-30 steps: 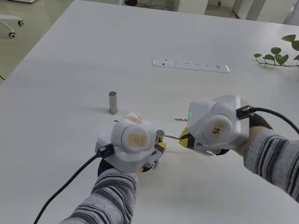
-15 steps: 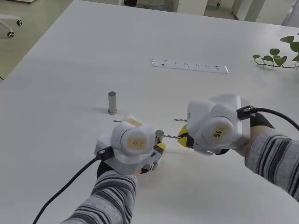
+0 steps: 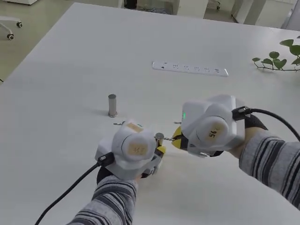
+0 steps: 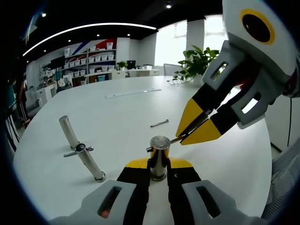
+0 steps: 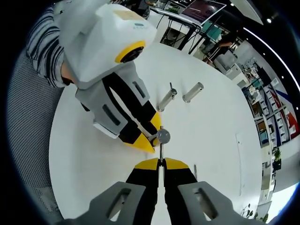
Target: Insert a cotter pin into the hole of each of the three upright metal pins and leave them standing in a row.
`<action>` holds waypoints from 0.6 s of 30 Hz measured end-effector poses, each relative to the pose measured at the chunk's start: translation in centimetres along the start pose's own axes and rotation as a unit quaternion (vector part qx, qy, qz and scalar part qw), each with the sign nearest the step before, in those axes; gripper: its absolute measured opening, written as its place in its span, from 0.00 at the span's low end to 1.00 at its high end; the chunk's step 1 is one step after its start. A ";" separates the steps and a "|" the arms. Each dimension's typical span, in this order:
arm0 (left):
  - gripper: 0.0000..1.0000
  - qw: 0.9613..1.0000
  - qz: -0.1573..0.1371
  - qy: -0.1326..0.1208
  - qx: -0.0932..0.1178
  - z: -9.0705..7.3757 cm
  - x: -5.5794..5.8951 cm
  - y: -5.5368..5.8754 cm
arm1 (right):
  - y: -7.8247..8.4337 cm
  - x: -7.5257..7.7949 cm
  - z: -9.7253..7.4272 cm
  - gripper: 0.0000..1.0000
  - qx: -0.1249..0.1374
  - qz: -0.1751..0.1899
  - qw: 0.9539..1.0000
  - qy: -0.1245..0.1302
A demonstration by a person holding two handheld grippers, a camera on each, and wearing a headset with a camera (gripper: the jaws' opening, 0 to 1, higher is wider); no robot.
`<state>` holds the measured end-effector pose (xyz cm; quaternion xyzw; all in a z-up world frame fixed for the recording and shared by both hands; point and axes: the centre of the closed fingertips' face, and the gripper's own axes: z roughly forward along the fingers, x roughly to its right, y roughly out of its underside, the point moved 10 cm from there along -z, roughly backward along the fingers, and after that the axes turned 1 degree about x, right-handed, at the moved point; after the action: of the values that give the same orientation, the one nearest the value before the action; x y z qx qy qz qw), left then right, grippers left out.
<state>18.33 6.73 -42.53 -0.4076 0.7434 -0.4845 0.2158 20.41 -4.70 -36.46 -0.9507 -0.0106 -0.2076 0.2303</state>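
The left gripper (image 4: 159,165) is closed on the base of an upright metal pin (image 4: 159,151), its yellow-tipped jaws pressed on either side of the shaft. The right gripper (image 5: 161,162) has its jaws shut tight on a cotter pin (image 5: 161,151). It holds the cotter pin level, with the far end at the hole just under the metal pin's head.

The left gripper view shows this joint from the side. The cotter pin runs from the right gripper's yellow tips into the metal pin, and a short tip pokes out on the pin's other side. In the head view both gripper bodies cover most of this, leaving the pin's head and a short length of cotter pin in the gap between them.

To the left of the held pin, the left gripper view shows a second metal pin (image 4: 89,161) standing with a fitted cotter pin (image 4: 78,151) across its top. In the head view this pin is largely hidden behind the left gripper's body. A third metal pin (image 3: 112,105) stands bare, farther left and farther away.

A loose cotter pin (image 4: 160,123) lies flat on the white tabletop (image 3: 70,56) beyond the held pin. A white power strip (image 3: 190,68) lies well beyond the pins, and a leafy plant (image 3: 281,56) sits at the far right edge.
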 end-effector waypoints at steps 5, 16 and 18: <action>0.10 1.000 -0.004 -0.005 0.002 0.0 0.1 0.1 | -0.3 0.0 0.3 0.00 0.003 -0.006 1.000 0.003; 0.10 1.000 -0.003 -0.017 0.004 0.1 0.3 0.1 | -0.7 0.0 0.7 0.00 0.013 0.004 1.000 0.007; 0.10 1.000 -0.004 -0.018 0.004 0.1 0.3 0.1 | -0.8 0.0 0.8 0.00 0.013 0.003 1.000 0.008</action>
<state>18.12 6.46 -42.66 -0.4183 0.7356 -0.4813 0.2287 20.64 -3.65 -36.75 -0.9459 -0.0089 -0.2142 0.2434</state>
